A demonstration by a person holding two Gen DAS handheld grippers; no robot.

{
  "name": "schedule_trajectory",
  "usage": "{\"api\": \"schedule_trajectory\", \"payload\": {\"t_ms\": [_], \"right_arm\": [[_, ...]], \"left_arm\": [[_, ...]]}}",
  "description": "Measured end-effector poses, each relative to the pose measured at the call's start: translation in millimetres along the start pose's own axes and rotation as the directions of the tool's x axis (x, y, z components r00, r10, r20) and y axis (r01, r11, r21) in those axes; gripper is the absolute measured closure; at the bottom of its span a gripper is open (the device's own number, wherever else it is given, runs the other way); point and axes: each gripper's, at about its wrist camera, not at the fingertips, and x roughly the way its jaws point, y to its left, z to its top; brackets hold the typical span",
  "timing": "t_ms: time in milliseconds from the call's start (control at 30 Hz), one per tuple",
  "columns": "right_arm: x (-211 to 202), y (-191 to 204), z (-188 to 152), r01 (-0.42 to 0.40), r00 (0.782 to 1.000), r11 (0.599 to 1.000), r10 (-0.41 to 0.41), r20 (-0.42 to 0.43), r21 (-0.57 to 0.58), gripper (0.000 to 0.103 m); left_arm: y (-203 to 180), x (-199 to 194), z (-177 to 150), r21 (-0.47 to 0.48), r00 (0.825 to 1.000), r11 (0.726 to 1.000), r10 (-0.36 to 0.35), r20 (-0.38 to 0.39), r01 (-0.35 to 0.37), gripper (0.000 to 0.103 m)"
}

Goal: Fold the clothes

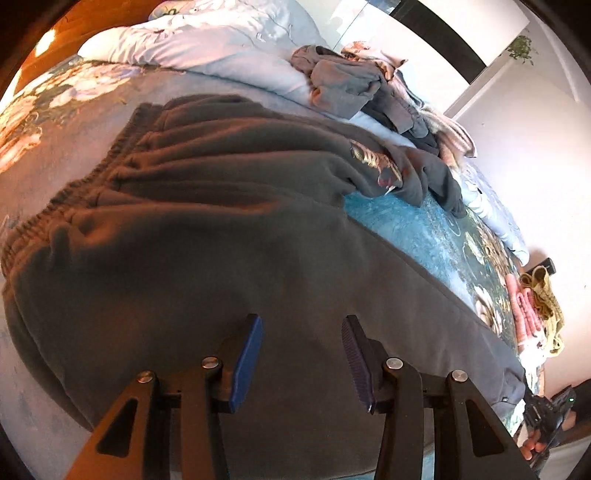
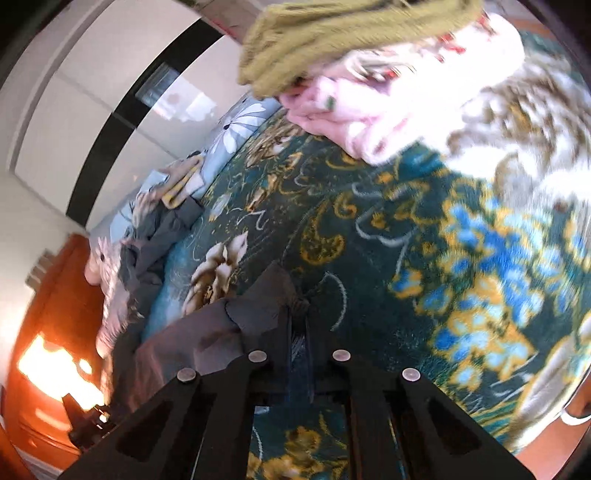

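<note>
Lying across most of the bed [image 1: 424, 221], w/ its teal floral blanket [image 2: 369, 240] as work surface: dark grey sweatpants [image 1: 221, 240], spread flat, elastic waistband [image 1: 74, 199] toward the left in the left wrist view, prob. laid out so a fold can go along the legs. Sitting further back near the pale duvet [image 1: 203, 40]: heap of unfolded clothes [image 1: 369, 88], grey and pinkish, apparently waiting their turn. Sitting at the blanket's edge, well apart from the heap: small stack w/ olive knit piece [image 2: 332, 33] on top of pink folded item [image 2: 388, 114], likely the finished pile, kept clear of the working area.

Hovering low over the pants' lower part: left gripper [image 1: 301, 354], jaws spread wide w/ nothing between them, blue pads [image 1: 247, 362] close to fabric, can't tell if touching; looking like a spot to pin or pick the cloth.

Pinching a corner of the grey fabric [image 2: 258, 295], prob. a leg hem: right gripper [image 2: 299, 325], jaws clenched w/ cloth bunching beside them, raised off the blanket, seemingly for carrying that end over. View blurred, so motion likely.
</note>
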Motion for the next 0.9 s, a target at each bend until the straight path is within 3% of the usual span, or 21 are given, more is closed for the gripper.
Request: {"api": "schedule_trajectory", "payload": {"t_ms": [100, 167, 200, 300, 400, 500, 600, 733, 900], "right_arm": [[-17, 8, 13, 0.102, 0.994, 0.993, -0.100, 0.034, -0.060, 0.095], [-24, 22, 28, 0.210, 0.976, 0.972, -0.203, 0.078, -0.106, 0.093], [-24, 32, 35, 0.222, 0.973, 0.968, -0.212, 0.095, -0.115, 0.091], [0, 78, 62, 0.129, 0.989, 0.977, -0.115, 0.090, -0.169, 0.090], [68, 139, 83, -0.014, 0.999, 0.973, 0.007, -0.033, -0.231, 0.055], [145, 184, 103, -0.123, 0.985, 0.968, 0.092, -0.148, -0.219, 0.054], [221, 200, 123, -0.143, 0.971, 0.983, 0.118, -0.208, -0.111, 0.054], [292, 194, 132, -0.154, 0.959, 0.983, 0.172, -0.227, 0.097, 0.054], [347, 196, 129, -0.179, 0.948, 0.948, 0.238, -0.211, 0.265, 0.054]], "left_arm": [[3, -7, 16, 0.010, 1.000, 1.000, -0.006, 0.027, 0.006, 0.054], [9, -9, 35, 0.013, 0.999, 1.000, 0.001, 0.051, -0.001, 0.052], [12, -9, 47, 0.015, 0.998, 1.000, 0.011, 0.062, -0.012, 0.050], [15, 0, 85, 0.032, 0.994, 0.998, 0.046, 0.095, -0.049, 0.047], [28, 12, 123, -0.016, 0.989, 0.998, 0.055, 0.134, -0.053, 0.047], [56, 34, 155, -0.119, 0.992, 0.992, 0.052, 0.116, -0.038, 0.047], [81, 63, 174, -0.196, 0.996, 0.980, 0.051, 0.067, -0.037, 0.047], [111, 85, 179, -0.311, 0.997, 0.950, -0.007, 0.073, 0.029, 0.047], [114, 86, 176, -0.309, 0.988, 0.949, -0.017, 0.151, 0.064, 0.047]]}}
